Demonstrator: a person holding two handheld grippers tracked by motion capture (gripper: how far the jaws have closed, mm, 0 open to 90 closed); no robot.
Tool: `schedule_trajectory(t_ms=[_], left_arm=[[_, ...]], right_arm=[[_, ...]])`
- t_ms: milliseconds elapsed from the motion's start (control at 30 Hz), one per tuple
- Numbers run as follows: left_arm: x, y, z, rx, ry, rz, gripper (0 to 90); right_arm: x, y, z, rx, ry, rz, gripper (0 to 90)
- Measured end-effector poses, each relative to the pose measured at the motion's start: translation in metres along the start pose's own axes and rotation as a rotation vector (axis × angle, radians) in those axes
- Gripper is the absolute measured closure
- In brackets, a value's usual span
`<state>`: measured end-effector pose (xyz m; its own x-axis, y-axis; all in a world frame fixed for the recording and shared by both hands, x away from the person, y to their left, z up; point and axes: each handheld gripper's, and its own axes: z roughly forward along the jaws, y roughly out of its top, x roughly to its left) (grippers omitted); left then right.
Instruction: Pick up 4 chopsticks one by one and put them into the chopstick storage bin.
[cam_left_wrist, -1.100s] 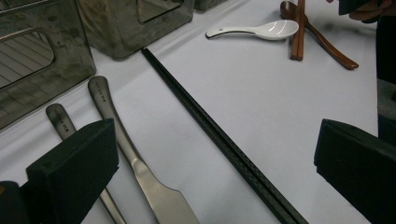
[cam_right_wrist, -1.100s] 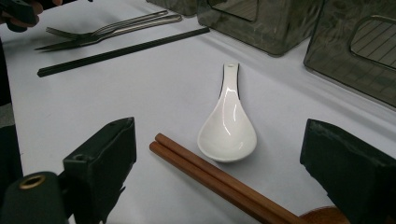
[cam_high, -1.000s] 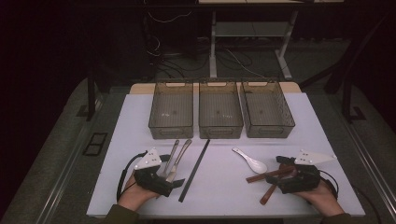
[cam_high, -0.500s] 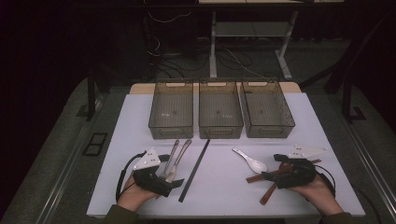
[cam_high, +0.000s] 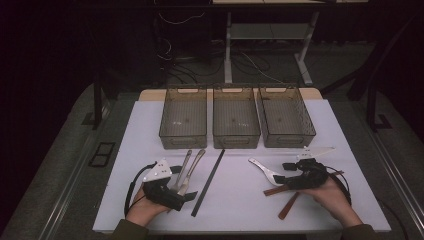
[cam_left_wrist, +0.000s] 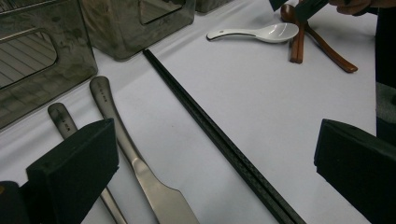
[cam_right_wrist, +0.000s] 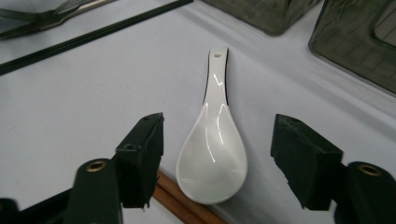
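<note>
My right tool (cam_high: 283, 173) sits low over the white spoon (cam_right_wrist: 213, 149), its jaws to either side of the bowl with clear gaps on both sides. They have just been closing in, yet the pads are not on the spoon, so the tool is open with the spoon between its jaws. The spoon lies flat on the counter (cam_high: 235, 200), bowl toward me and handle pointing away toward the bins. In the high view it lies at the right front of the counter, just left of my right hand (cam_high: 330, 192). Its bowl rests against a pair of brown sticks (cam_high: 290, 197) that run under my right tool; in the right gripper view one of them shows touching the near edge of the bowl.

My left tool (cam_high: 182, 196) rests at the left front of the counter, jaws wide apart and holding nothing. Between them in the left gripper view lie a knife (cam_left_wrist: 140, 168), a second metal handle (cam_left_wrist: 65, 122) beside it, and the black chopsticks (cam_left_wrist: 219, 140), which run long and straight toward the bins.

Three grey bins (cam_high: 236, 120) stand side by side in a row at the far side of the counter, well apart from the spoon.
</note>
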<state>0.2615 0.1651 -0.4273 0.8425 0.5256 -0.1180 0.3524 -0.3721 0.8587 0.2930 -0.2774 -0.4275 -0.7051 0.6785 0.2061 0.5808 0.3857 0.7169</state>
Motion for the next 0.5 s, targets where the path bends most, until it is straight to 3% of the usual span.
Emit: schedule_trajectory(t_ms=[267, 500], left_arm=[[0.000, -0.001, 0.000, 0.004, -0.001, -0.003, 0.0], [-0.001, -0.001, 0.000, 0.005, -0.002, -0.003, 0.0]], right_arm=[[-0.004, 0.003, 0.014, 0.085, 0.007, -0.003, 43.9], [-0.002, 0.002, 0.018, 0.108, 0.007, -0.008, 46.7]])
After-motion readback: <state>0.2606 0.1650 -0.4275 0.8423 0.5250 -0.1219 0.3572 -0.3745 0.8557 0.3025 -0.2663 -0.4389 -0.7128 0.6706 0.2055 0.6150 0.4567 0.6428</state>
